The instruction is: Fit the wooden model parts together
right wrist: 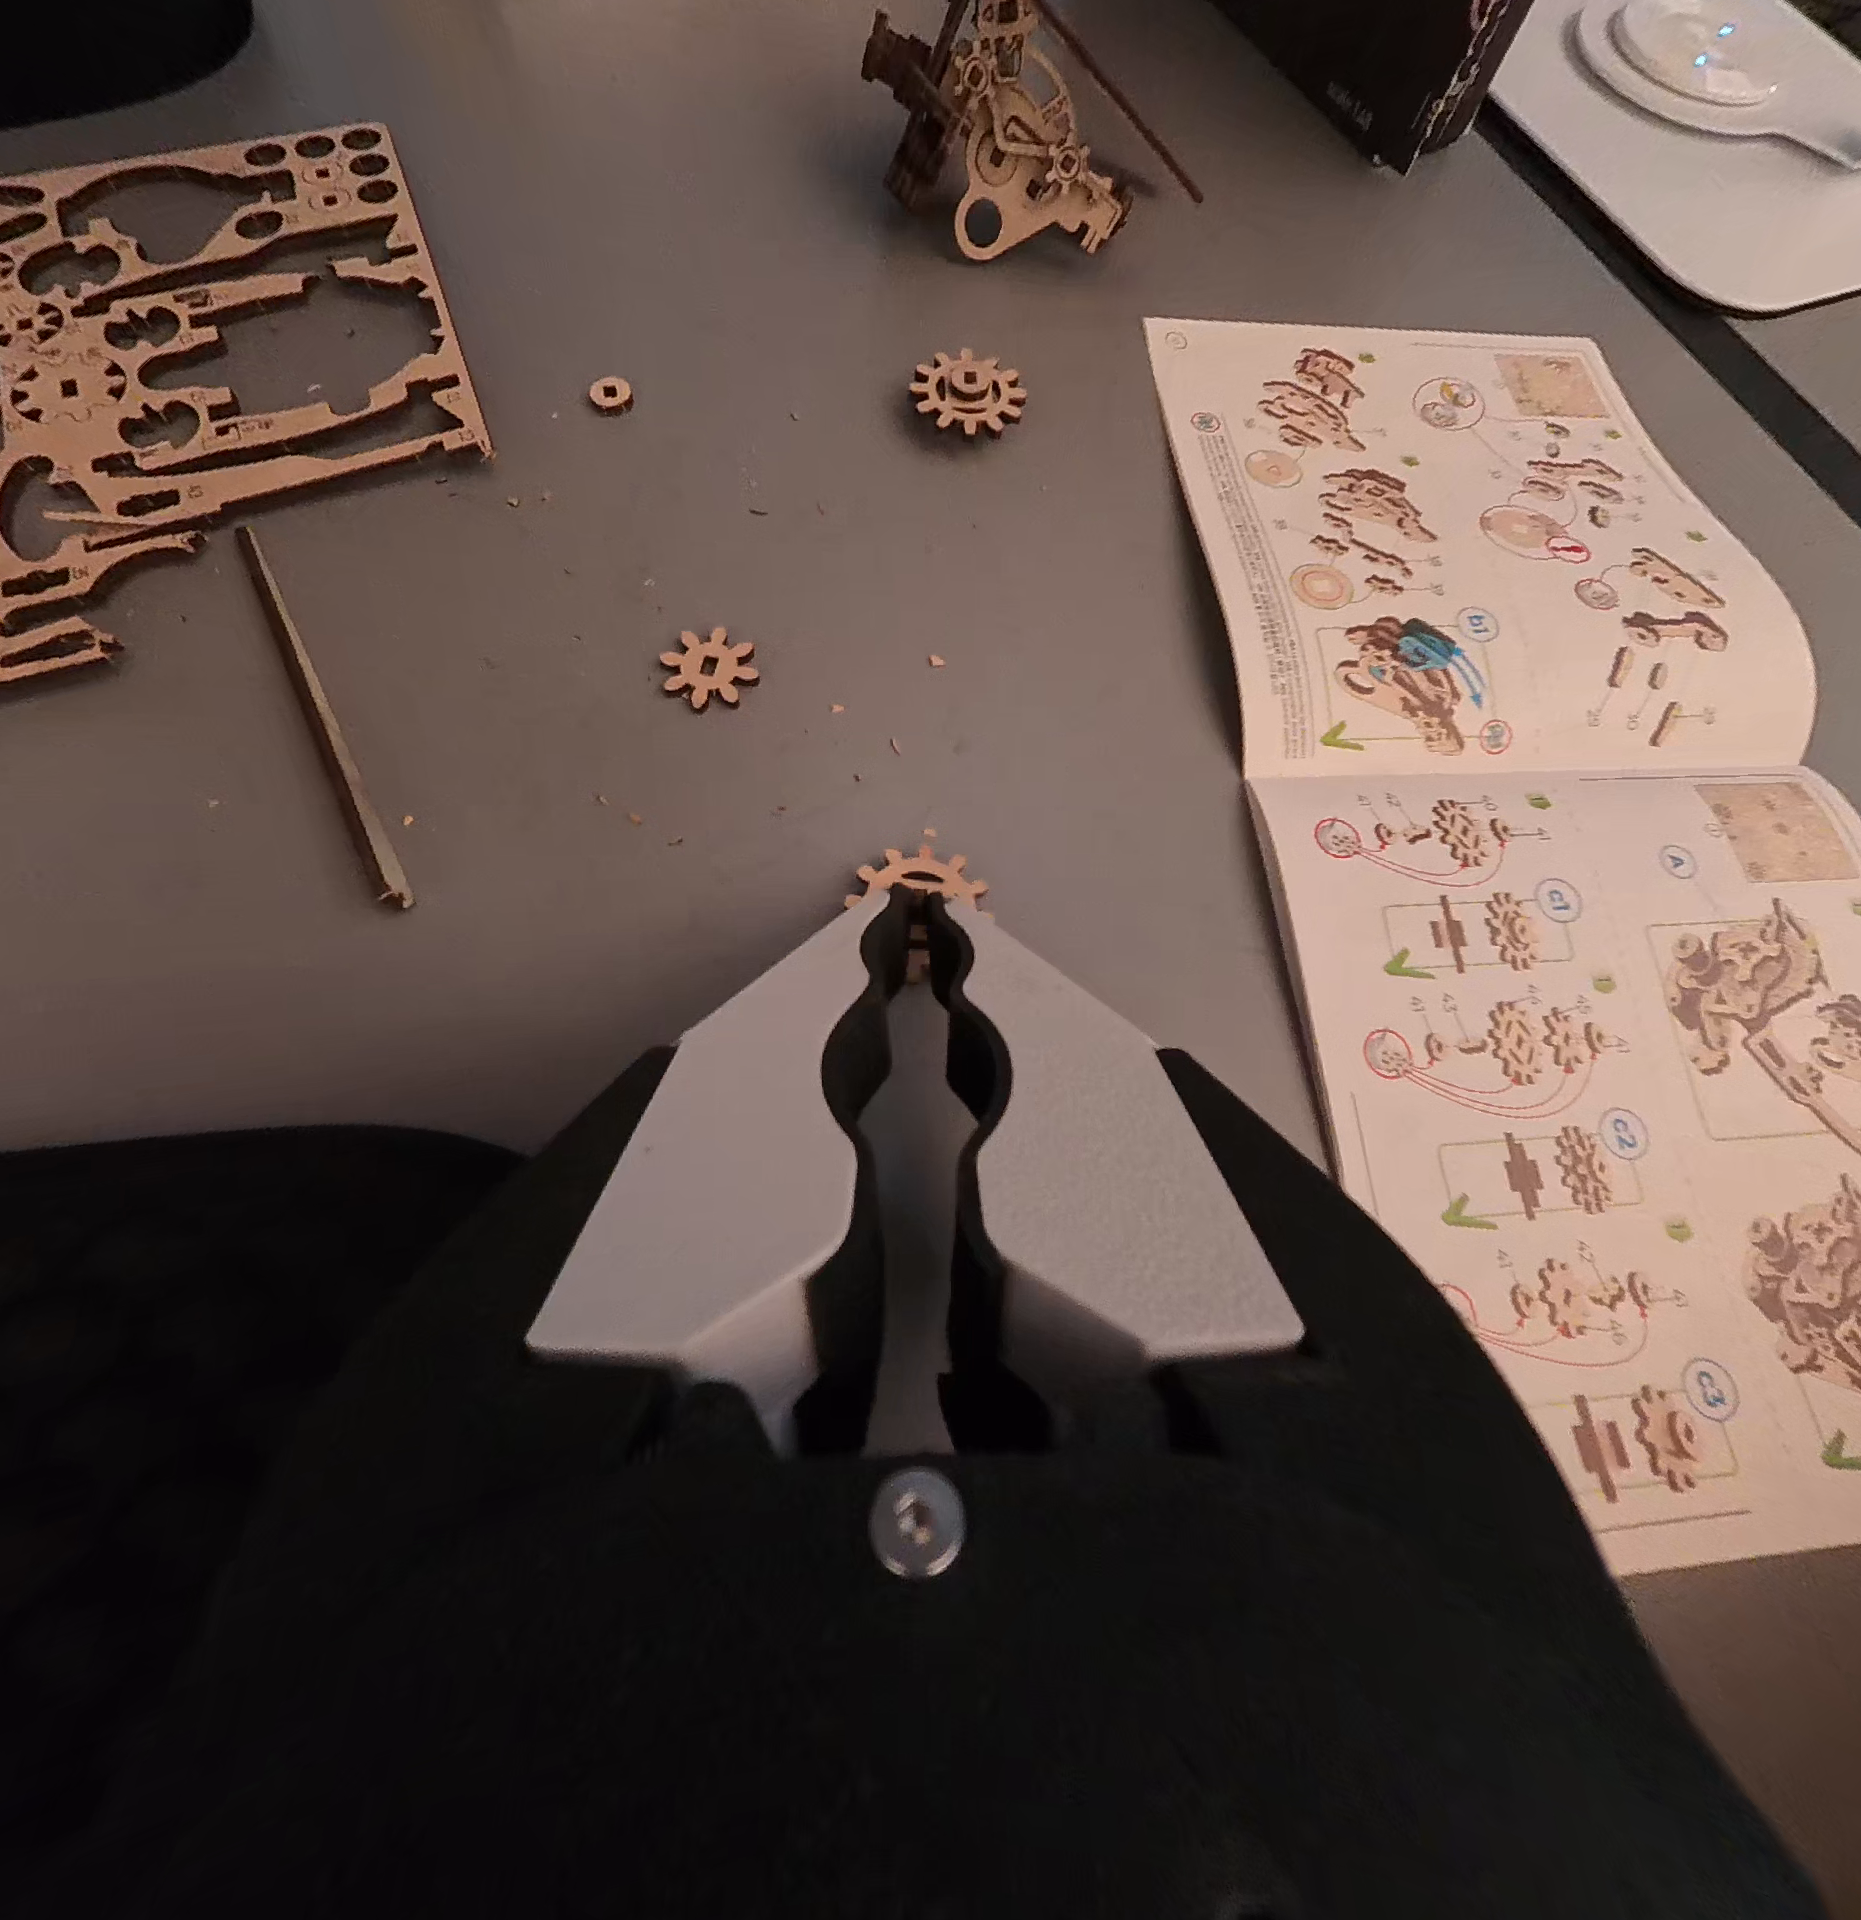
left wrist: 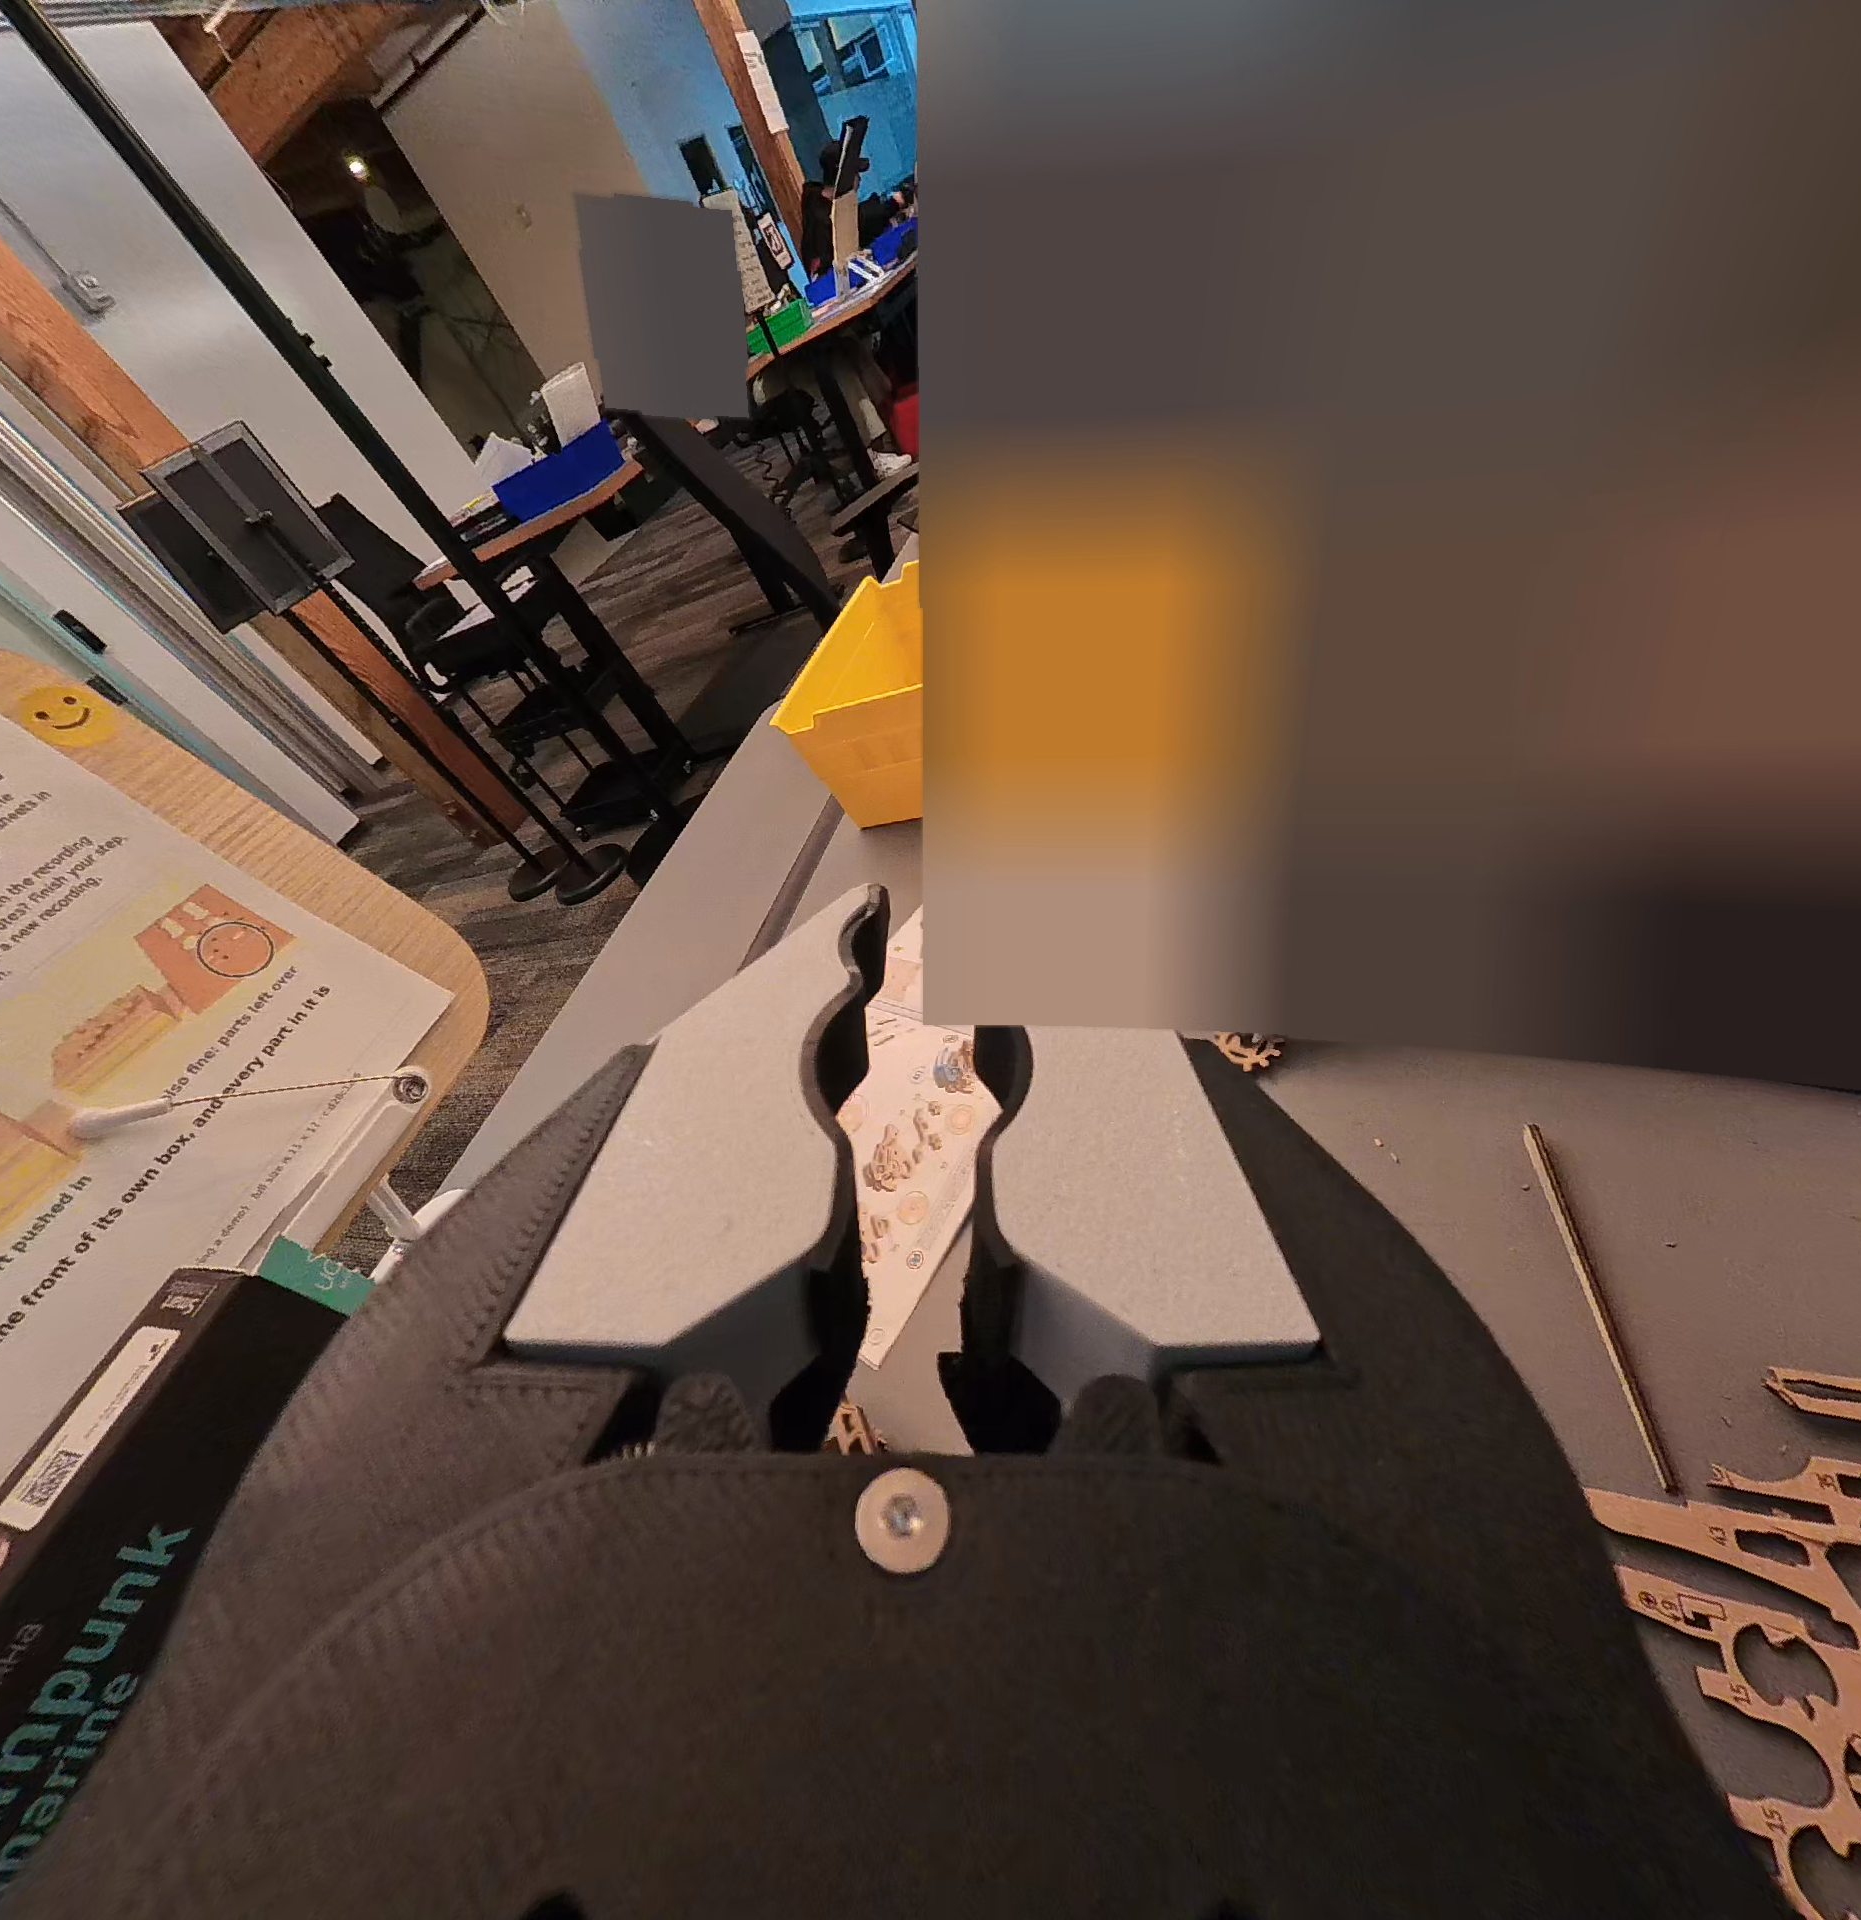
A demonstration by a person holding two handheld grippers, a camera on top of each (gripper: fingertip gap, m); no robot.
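Note:
In the right wrist view my right gripper (right wrist: 913, 909) is shut on a small wooden gear assembly (right wrist: 921, 871), held just above the grey table (right wrist: 593, 831). Two more gears lie ahead: a flat one (right wrist: 709, 668) and a stacked one (right wrist: 967, 391). A small wooden washer (right wrist: 610, 394) lies farther left. The part-built wooden model (right wrist: 1009, 135) stands at the far edge. In the left wrist view my left gripper (left wrist: 931, 997) is open and empty above the table; its right fingertip is hidden by a blurred patch.
An open instruction booklet (right wrist: 1528, 883) lies to the right, also seen between the left fingers (left wrist: 921, 1174). A punched-out wooden sheet (right wrist: 178, 364) (left wrist: 1788, 1621) and a thin rod (right wrist: 323, 717) (left wrist: 1596, 1304) lie left. A yellow bin (left wrist: 858, 696), a dark box (left wrist: 105, 1538) and an instruction board (left wrist: 178, 997) flank the left gripper. Between my right fingertips and the small wooden washer (right wrist: 610, 394) there is roughly 15 centimetres. From either gripper's tips it is about 20 centimetres to the part-built wooden model (right wrist: 1009, 135).

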